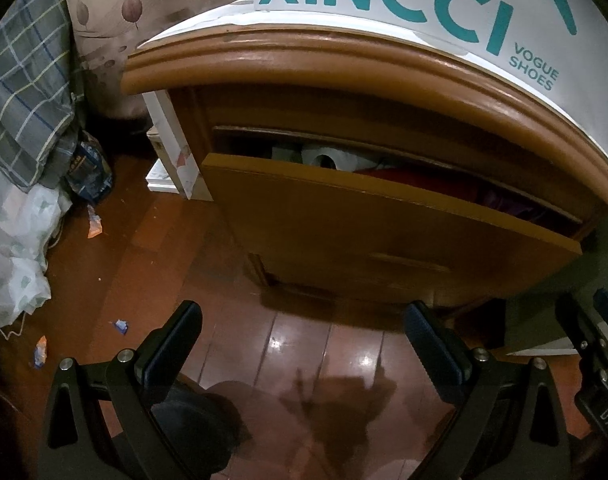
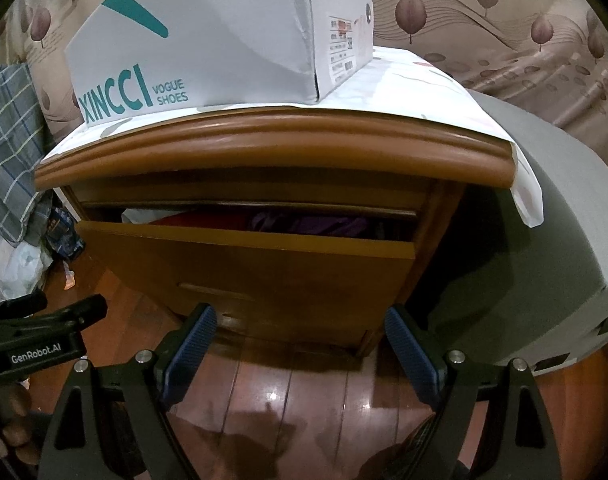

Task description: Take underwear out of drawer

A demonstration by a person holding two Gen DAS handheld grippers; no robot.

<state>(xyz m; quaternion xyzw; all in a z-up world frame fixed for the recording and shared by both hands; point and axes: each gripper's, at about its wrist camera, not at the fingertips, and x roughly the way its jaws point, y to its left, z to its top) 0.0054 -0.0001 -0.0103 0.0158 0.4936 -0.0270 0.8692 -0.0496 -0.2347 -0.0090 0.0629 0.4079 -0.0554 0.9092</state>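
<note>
Two handheld grippers hover low over a glossy wooden floor (image 2: 304,392), both aimed at a wooden nightstand (image 2: 263,148). The left gripper (image 1: 304,320) has its dark-padded fingers spread wide with nothing between them; the right gripper (image 2: 299,320), blue ribbed pads facing each other, is likewise spread and empty. Neither touches the furniture. In the right wrist view the left gripper appears at the lower left edge, fingers pointing toward the nightstand.

Beyond the fingertips, the top drawer (image 2: 247,264) stands partly pulled out, its long front panel running left to right across the cabinet. Inside the gap lie red cloth (image 1: 416,180) and purple cloth (image 2: 316,222), bunched along the drawer's length; which piece is underwear cannot be told. A toilet paper roll (image 1: 324,158) sits at the drawer's left end.

On top, a white Xincci shoe box (image 2: 207,40) rests on a white sheet (image 2: 416,92). Leaf-patterned wallpaper (image 2: 504,32) lies behind.
</note>
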